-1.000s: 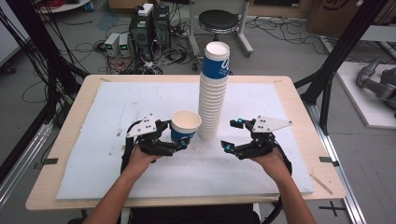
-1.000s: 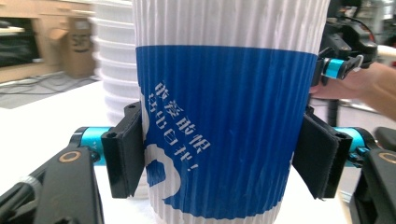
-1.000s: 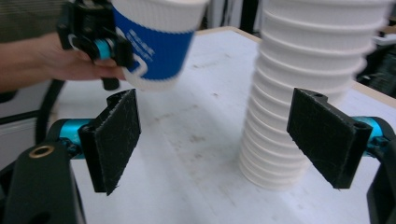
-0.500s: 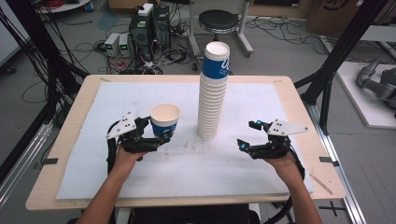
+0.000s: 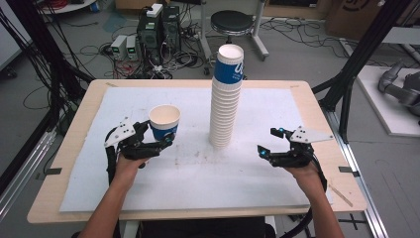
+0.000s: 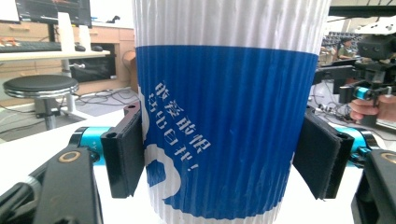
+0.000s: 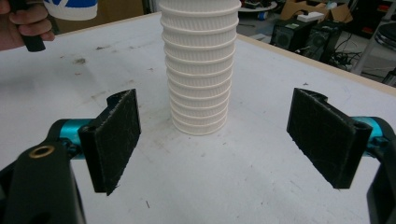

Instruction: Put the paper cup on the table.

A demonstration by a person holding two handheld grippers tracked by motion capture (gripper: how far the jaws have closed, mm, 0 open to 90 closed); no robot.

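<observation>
Left gripper (image 5: 157, 137) pinches the single blue-and-white cup (image 5: 164, 122) by its sides, left of frame centre in the high view; jaws have just eased slightly wider, cup still between the pads (image 6: 125, 154), both touching the ribbed wall. Cup upright, well apart from the cup stack (image 5: 226, 94), which stands at mid-frame on the white board (image 5: 198, 178). Right gripper (image 5: 270, 142) at right of frame, jaws spread, nothing between them; stack base sits beyond them in the right gripper view.
</observation>
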